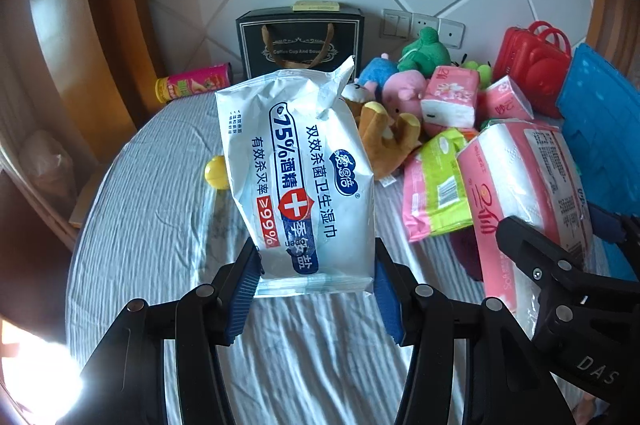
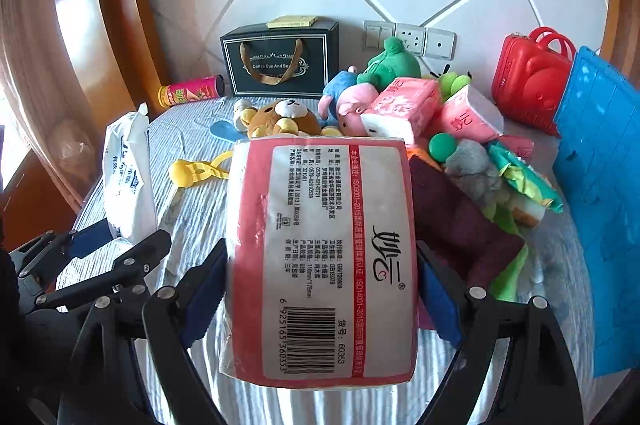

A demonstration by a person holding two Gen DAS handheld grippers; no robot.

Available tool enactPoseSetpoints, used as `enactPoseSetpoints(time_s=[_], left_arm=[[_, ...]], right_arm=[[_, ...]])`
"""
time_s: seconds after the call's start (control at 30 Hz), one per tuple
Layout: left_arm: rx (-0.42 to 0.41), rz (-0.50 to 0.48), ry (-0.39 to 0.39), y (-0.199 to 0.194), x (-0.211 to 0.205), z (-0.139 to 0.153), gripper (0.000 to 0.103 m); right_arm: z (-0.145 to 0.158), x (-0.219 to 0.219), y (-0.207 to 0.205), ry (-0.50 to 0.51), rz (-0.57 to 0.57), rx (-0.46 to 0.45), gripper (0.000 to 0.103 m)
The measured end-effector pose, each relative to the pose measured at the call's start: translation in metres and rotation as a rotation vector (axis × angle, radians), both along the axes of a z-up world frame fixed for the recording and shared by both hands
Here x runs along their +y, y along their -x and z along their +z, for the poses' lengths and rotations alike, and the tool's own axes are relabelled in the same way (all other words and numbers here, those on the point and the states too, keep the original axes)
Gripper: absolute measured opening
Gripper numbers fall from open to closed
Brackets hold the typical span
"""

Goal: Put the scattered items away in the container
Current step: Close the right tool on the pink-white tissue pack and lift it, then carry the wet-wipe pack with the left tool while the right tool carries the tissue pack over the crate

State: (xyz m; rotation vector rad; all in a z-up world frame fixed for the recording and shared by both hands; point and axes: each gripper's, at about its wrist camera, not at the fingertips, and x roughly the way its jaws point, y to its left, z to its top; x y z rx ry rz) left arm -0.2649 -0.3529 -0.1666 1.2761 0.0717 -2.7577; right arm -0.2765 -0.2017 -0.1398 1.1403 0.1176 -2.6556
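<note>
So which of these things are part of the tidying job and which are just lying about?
Job:
- white wet-wipe pack, held by left gripper
- pink-and-white tissue pack, held by right gripper
- blue plastic container

Lying about:
- black gift bag
- wall sockets
- red plastic case

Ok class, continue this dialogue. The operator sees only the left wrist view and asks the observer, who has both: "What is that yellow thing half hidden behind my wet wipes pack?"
Observer: It is a yellow clip with a loop handle, lying on the striped cloth.
Operator: Is the right gripper holding the pink tissue pack squarely?
Observer: Yes. The pink tissue pack sits between both pads of the right gripper, barcode end nearest the camera.
Operator: Is anything hidden behind that pack?
Observer: A grey plush toy lies there, beside a green ball.
</note>
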Motion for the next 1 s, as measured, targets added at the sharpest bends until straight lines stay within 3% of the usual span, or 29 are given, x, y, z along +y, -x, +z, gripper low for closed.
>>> enactPoseSetpoints(time_s=[0.2,0.4,0.6,0.73,1.0], left_arm=[[0.058,0.031,-0.002,-0.024,0.070,0.027,0.052],[0.103,0.026,0.007,-0.044,0.137,0.052,0.052],[0.160,-0.072,0.024,-0.046,0.184,0.077,0.052],[0.206,-0.137,-0.014,-0.045,0.213,0.093,0.052],[0.274,-0.248,-0.013,-0.044,0.301,0.127,0.052]], right_arm=[[0.029,0.075,-0.026,-0.034,0.056,0.073,0.087],[0.059,0.147,-0.048,-0.037,0.031,0.130,0.087],[0.087,0.198,-0.063,-0.034,-0.098,0.191,0.087],[0.106,0.233,-0.072,-0.057,-0.178,0.233,0.087],[0.145,0.331,-0.093,-0.027,-0.320,0.325,0.087]])
